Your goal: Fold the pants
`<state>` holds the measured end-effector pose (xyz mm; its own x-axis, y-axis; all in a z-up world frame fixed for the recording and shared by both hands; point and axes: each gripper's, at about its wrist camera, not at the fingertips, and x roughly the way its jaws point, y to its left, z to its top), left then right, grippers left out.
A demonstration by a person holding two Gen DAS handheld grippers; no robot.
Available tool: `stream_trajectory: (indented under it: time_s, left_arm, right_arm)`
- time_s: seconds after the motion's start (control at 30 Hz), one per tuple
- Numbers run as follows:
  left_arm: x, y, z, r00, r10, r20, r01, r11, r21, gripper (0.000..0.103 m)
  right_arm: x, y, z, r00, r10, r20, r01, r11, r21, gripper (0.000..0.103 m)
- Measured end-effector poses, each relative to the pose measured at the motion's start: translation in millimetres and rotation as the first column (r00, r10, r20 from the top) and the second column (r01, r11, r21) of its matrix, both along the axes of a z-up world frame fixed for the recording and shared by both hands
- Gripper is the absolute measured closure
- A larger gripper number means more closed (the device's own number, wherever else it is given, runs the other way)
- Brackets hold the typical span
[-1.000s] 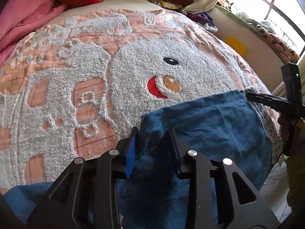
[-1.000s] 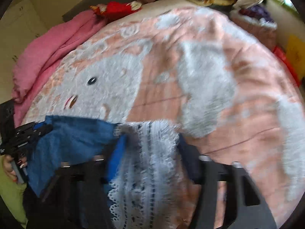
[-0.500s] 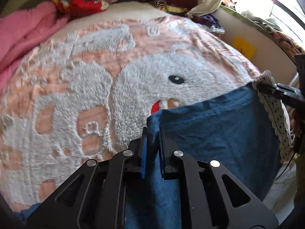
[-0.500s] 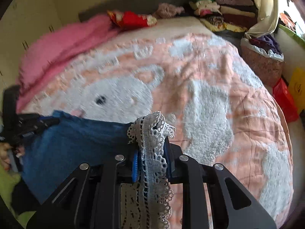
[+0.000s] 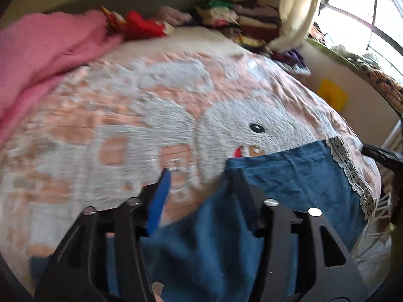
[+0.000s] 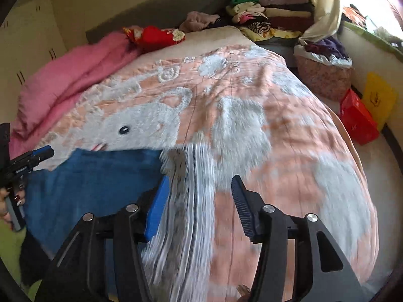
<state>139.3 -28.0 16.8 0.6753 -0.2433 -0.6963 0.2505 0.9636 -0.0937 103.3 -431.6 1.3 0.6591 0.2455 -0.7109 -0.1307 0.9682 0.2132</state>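
Two hand-held grippers are in view, both over the near edge of the bed. The left hand-held gripper [image 5: 201,176] stands with its jaws apart, having just opened; the blue pad [image 5: 158,201] is clear of cloth, while the top corner of the blue pants [image 5: 297,183] lies against the other finger, with no pinch visible. The right hand-held gripper [image 6: 200,188] has likewise just opened and now gapes; the white lace trim [image 6: 186,201] runs blurred through the gap, and the pads do not press on it.

Pants position: spread flat on the peach and white bedspread [image 5: 151,115], at its near edge, top edge just below the bear's mouth. Lace trim borders the side toward the right hand-held gripper. In the left wrist view that gripper's tip shows at the far right edge, just beside the lace.

A pink blanket [image 6: 75,75] lies along the far left of the bed. Stacked folded clothes [image 6: 272,12] sit by the headboard.
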Motion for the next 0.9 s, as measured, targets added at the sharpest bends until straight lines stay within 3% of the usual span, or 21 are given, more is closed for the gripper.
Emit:
stream_trajectory:
  time_s: [0.07,0.2,0.4,0.43,0.53,0.63,0.77,0.9]
  left_arm:
    - [-17,10,2,1.0,0.031,0.002,-0.031,1.0,0.008,0.05]
    - [-44,23,-12,0.996,0.038,-0.086,-0.041,0.999,-0.024,0.049]
    - [-41,23,-45,0.973,0.114,-0.202,-0.103,0.993,0.065,0.032]
    - [-39,25,-51,0.967,0.128,-0.221,-0.115,0.991,0.07,0.032]
    - [-39,33,-56,0.961,0.147,-0.235,-0.139,0.989,0.052,0.032]
    - [-42,46,-52,0.955,0.194,-0.223,-0.19,0.981,0.042,0.032]
    - [-43,57,-52,0.951,0.209,-0.229,-0.216,0.977,-0.002,0.032]
    - [-42,58,-53,0.949,0.208,-0.237,-0.218,0.976,-0.017,0.032]
  right_arm:
    - [-28,-6,-3,1.0,-0.004,-0.018,0.004,0.999,0.033,0.053]
    - [-66,-8,-23,0.996,-0.015,-0.093,0.024,0.995,0.096,0.053]
    - [-72,-1,-55,0.981,-0.004,-0.192,0.04,0.982,0.183,0.054]
    - [-74,2,-57,0.98,0.0,-0.197,0.038,0.982,0.185,0.062]
    - [-79,10,-47,0.985,0.019,-0.171,0.002,0.993,0.122,0.081]
    - [-86,13,-37,0.989,0.005,-0.146,0.006,0.997,0.074,0.082]
    - [-89,22,-45,0.985,-0.001,-0.171,-0.001,1.0,-0.013,0.08]
    - [-90,21,-50,0.984,-0.014,-0.176,0.01,1.0,-0.027,0.078]
